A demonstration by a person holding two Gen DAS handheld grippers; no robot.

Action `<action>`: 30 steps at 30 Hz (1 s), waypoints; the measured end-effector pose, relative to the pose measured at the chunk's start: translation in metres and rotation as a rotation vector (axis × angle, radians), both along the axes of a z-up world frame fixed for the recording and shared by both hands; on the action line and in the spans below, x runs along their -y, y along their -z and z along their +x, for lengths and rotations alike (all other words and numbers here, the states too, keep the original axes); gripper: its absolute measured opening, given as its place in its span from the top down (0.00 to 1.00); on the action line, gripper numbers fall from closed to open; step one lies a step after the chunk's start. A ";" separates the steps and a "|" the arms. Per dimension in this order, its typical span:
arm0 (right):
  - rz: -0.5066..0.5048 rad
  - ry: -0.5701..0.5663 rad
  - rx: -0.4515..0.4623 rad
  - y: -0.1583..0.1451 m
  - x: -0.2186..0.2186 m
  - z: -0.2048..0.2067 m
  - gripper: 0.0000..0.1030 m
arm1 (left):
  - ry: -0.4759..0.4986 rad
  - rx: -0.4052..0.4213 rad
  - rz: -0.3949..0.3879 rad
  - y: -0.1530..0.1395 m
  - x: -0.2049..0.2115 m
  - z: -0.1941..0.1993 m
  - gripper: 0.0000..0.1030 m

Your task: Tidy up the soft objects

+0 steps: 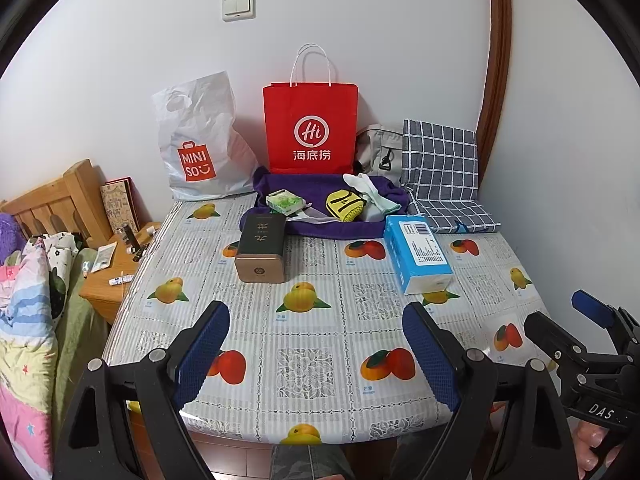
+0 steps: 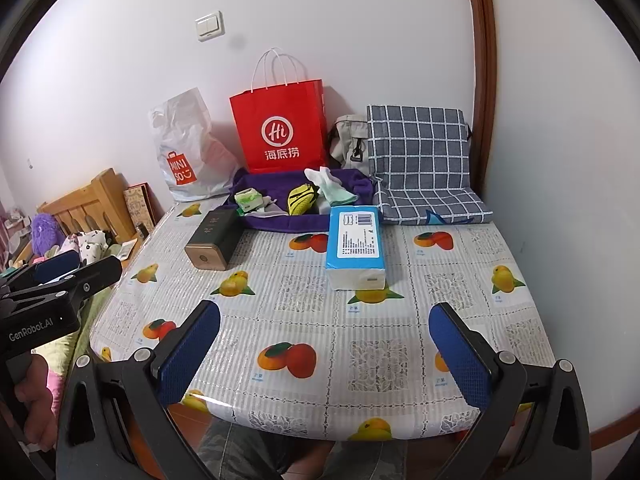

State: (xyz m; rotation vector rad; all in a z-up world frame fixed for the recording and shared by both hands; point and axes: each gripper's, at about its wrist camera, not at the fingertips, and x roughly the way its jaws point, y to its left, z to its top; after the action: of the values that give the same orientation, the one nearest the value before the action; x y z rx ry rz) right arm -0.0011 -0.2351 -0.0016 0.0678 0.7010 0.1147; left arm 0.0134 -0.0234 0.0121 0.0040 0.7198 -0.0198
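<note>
- While both tools hover over the near edge of the table (image 1: 320,340), the left gripper (image 1: 316,356) and the right gripper (image 2: 324,356) stand with jaws wide apart and nothing between them.
- Soft things lie at the far side, on a purple cloth (image 1: 332,228): white socks (image 1: 370,190), a yellow pouch (image 1: 345,205) and a small green tissue packet (image 1: 285,201) – well apart from either tool.
- A dark tin (image 1: 262,248) and a blue tissue pack (image 1: 418,254) sit between the grippers and that pile; a low reach could knock either one.
- Socks are limp – pinching one edge may drag the rest along, or lift the cloth with it.
- A red paper bag (image 1: 310,126) stands just behind the pile and looks easy to tip if a reach overshoots.
</note>
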 end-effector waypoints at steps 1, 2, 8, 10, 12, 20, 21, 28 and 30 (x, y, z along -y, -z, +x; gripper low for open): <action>0.000 0.000 0.000 0.000 0.000 0.000 0.00 | 0.000 0.000 0.000 -0.001 0.000 -0.001 0.15; 0.000 0.001 0.000 0.000 0.000 0.000 0.00 | 0.000 0.000 0.001 0.000 0.000 -0.001 0.15; 0.000 -0.001 0.001 -0.001 0.000 0.000 0.00 | 0.003 0.001 0.000 0.000 -0.002 0.000 0.15; -0.001 0.000 0.001 -0.001 0.000 -0.001 0.00 | 0.001 0.000 -0.001 0.000 -0.001 0.000 0.15; -0.001 -0.003 0.001 -0.001 -0.001 0.000 0.00 | 0.003 0.001 -0.001 0.000 -0.002 0.000 0.15; -0.003 -0.009 0.005 -0.001 -0.002 -0.002 0.00 | 0.002 0.000 -0.001 -0.001 -0.002 -0.001 0.15; -0.003 -0.010 0.005 -0.001 -0.002 -0.002 0.00 | 0.002 0.000 -0.002 -0.001 -0.002 -0.002 0.15; -0.003 -0.011 0.006 -0.001 -0.002 -0.002 0.00 | 0.000 0.001 -0.003 -0.001 -0.002 -0.002 0.15; -0.004 -0.012 0.006 -0.001 -0.003 -0.003 0.00 | 0.000 0.003 -0.003 -0.001 -0.002 -0.002 0.15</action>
State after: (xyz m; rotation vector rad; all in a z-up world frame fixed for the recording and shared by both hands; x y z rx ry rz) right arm -0.0036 -0.2323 -0.0006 0.0589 0.6956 0.1253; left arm 0.0116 -0.0210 0.0132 0.0015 0.7172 -0.0212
